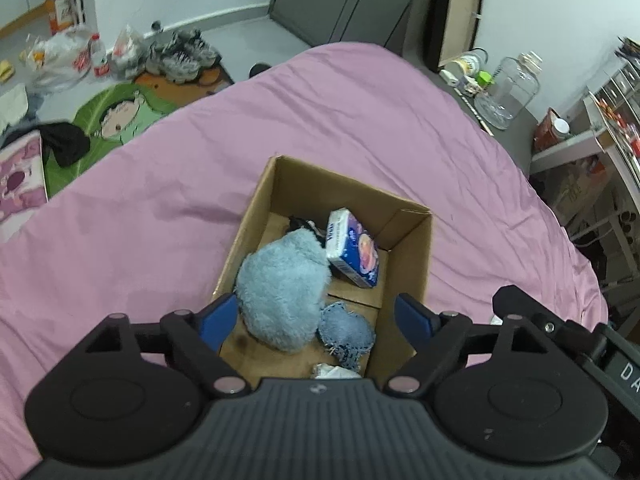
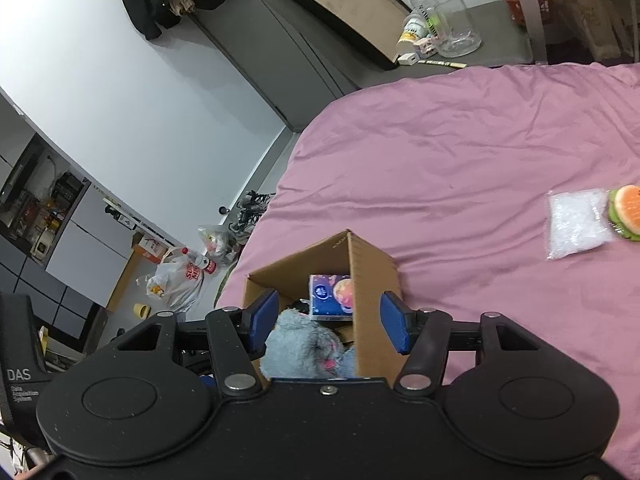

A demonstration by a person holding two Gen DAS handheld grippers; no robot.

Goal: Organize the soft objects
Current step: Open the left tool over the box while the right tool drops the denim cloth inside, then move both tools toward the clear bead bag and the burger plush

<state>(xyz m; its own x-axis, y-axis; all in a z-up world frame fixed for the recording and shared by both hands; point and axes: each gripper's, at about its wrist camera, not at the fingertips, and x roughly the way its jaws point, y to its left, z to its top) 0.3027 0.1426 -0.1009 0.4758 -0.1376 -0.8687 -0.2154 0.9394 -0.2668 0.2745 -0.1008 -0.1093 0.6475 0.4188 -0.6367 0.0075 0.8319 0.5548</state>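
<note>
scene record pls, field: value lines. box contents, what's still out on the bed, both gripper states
surface: pink bedsheet
container: open cardboard box on the bed
in box: fluffy blue plush, tissue pack, denim patch
still out: clear bag of white bits, burger toy touching its right edge
left gripper: open, holding nothing, over the box
right gripper: open, holding nothing, over the box

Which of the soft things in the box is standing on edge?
The tissue pack, propped against the box wall; the fluffy blue plush and denim patch lie on the bottom.
</note>
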